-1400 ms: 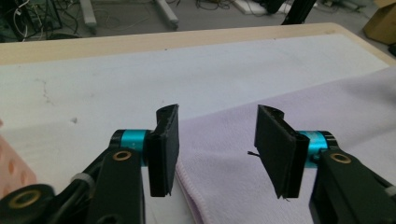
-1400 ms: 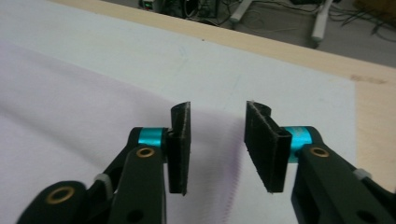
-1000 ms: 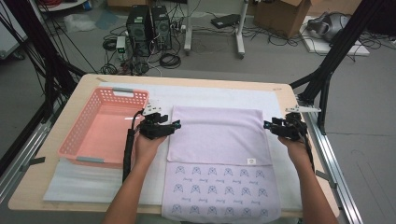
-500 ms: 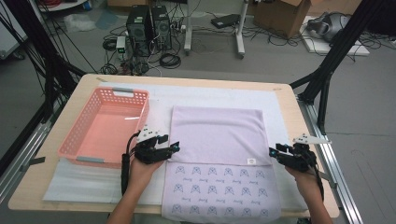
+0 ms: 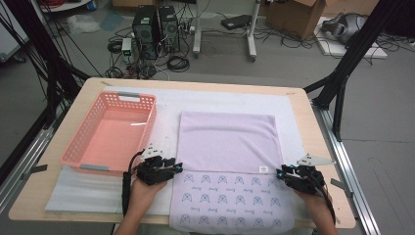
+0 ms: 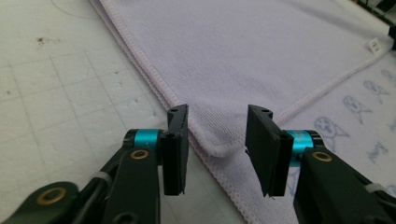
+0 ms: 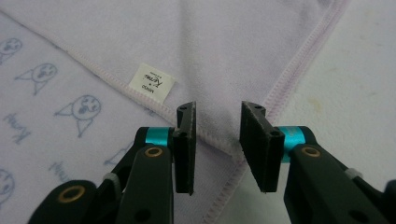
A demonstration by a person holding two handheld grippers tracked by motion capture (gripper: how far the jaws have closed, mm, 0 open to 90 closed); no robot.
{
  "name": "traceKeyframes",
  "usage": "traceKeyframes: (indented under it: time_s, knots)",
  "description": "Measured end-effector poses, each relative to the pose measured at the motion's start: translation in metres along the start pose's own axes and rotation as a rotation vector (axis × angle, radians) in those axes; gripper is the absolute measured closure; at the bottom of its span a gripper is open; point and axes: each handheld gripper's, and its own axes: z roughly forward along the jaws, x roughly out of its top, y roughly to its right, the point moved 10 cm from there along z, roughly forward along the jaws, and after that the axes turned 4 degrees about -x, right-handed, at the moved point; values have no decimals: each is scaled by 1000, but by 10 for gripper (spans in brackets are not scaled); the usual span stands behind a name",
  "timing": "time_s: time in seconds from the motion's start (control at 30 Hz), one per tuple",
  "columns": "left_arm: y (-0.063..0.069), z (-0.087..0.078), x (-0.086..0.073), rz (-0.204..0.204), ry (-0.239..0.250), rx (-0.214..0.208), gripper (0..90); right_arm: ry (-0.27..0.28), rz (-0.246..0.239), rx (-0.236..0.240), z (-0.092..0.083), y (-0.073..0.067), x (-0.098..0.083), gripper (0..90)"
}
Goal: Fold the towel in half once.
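Observation:
A lilac towel (image 5: 227, 139) lies on the white mat, its plain far half folded over a near part printed with small faces (image 5: 230, 200). My left gripper (image 5: 178, 167) (image 6: 217, 114) sits low at the left near corner of the folded layer. Its jaws have just been closing, and the rounded corner (image 6: 219, 144) lies between them with a gap on each side. My right gripper (image 5: 280, 172) (image 7: 218, 109) is at the right near corner beside the white label (image 7: 152, 81). Its jaws have also been closing, and the corner hem lies in the narrow gap.
A pink plastic basket (image 5: 80, 131) stands empty on the left of the table, just beyond my left hand. The white foam mat (image 5: 161, 105) covers most of the wooden tabletop (image 5: 303, 112). Black frame legs and cables stand on the floor behind.
Both hands have come toward the near side along the towel's two edges, down to the corners of the folded layer. Both pairs of jaws stand narrower.

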Motion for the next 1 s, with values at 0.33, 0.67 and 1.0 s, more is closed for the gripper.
traceKeyframes:
  time_s: [0.33,0.67,1.0]
  knots:
    - [2,-1,2,69,12,73,823,-17,1,-10,-1,4,-2,845]
    - [6,-6,8,67,62,35,875,-2,2,-8,-3,3,0,855]
    - [8,-1,6,37,38,35,878,3,-4,-8,-3,3,0,840]
